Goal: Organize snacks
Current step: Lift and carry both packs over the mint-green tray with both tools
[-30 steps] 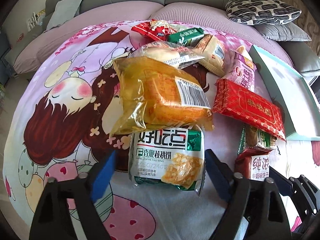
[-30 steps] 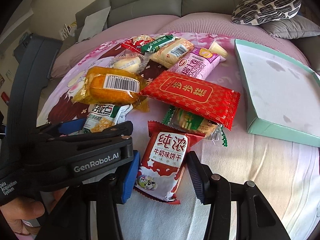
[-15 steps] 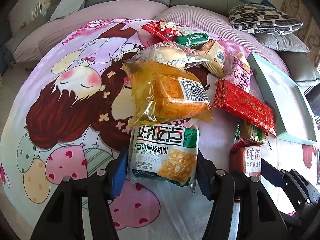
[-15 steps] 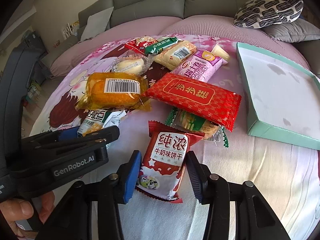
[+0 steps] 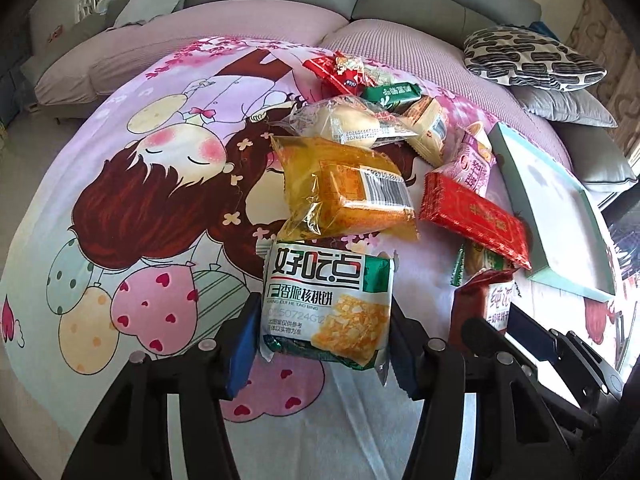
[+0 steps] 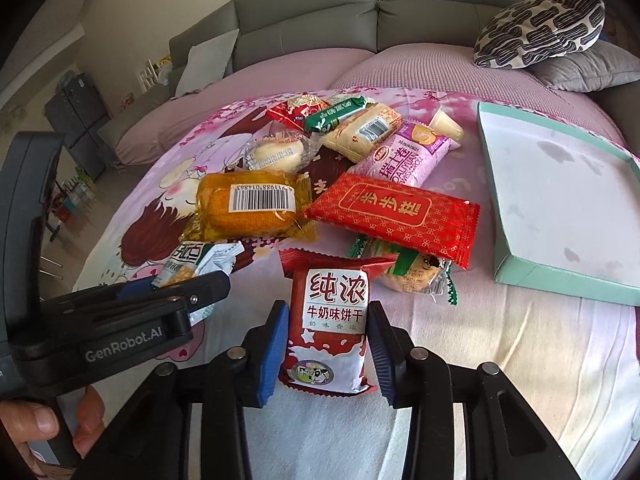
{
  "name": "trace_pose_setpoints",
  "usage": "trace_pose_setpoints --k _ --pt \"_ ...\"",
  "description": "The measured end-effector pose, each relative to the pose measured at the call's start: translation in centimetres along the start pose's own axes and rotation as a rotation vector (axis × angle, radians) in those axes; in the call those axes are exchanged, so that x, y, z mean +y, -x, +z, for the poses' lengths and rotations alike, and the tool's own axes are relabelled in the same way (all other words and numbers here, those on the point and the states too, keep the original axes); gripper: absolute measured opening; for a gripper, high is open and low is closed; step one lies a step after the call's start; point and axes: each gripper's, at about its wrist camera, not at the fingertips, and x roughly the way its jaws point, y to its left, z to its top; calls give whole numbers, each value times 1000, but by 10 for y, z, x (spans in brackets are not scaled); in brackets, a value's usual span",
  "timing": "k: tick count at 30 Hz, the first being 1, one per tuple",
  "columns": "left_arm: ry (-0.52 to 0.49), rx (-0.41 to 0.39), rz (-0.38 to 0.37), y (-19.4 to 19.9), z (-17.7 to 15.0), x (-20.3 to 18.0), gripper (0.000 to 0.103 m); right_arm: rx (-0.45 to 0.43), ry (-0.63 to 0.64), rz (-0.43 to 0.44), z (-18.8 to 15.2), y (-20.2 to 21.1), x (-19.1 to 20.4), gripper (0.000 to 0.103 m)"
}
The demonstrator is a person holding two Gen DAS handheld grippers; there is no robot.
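Snack packets lie in a heap on a cartoon-print cloth. My left gripper (image 5: pixel 320 344) is shut on a white and green walnut-cookie packet (image 5: pixel 326 300) and holds it at its lower end. My right gripper (image 6: pixel 328 350) is shut on a red and white milk-biscuit packet (image 6: pixel 330 320), fingers on both its sides. That packet also shows in the left wrist view (image 5: pixel 486 298). The left gripper shows in the right wrist view (image 6: pixel 120 320). Behind lie a yellow cake packet (image 6: pixel 250 210), a red packet (image 6: pixel 394 214) and a pink roll packet (image 6: pixel 404 158).
A shallow teal-rimmed tray (image 6: pixel 560 280) lies to the right of the heap, also in the left wrist view (image 5: pixel 560 276). Further packets (image 6: pixel 340 120) lie at the back. A grey sofa (image 6: pixel 360 20) with a patterned cushion (image 6: pixel 540 28) stands behind.
Both grippers moved forward over their packets and closed: the left onto the walnut-cookie packet, the right onto the milk-biscuit packet. The walnut-cookie packet now looks lifted a little.
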Motion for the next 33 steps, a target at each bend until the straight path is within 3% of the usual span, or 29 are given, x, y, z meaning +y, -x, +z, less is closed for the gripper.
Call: trace_pose_setpoints --k 11,21,26,33 --pt "-7 -93 -14 47 4 -6 58 -120 -27 31 11 40 -8 42" --pt "-28 -130 -27 58 17 -29 58 -163 -62 14 17 55 -26 42" --pt "-30 -151 -53 52 34 -52 58 -195 -114 -50 23 66 -52 42" --pt "-88 -180 -162 41 58 -115 58 -265 -215 -192 44 88 -105 42"
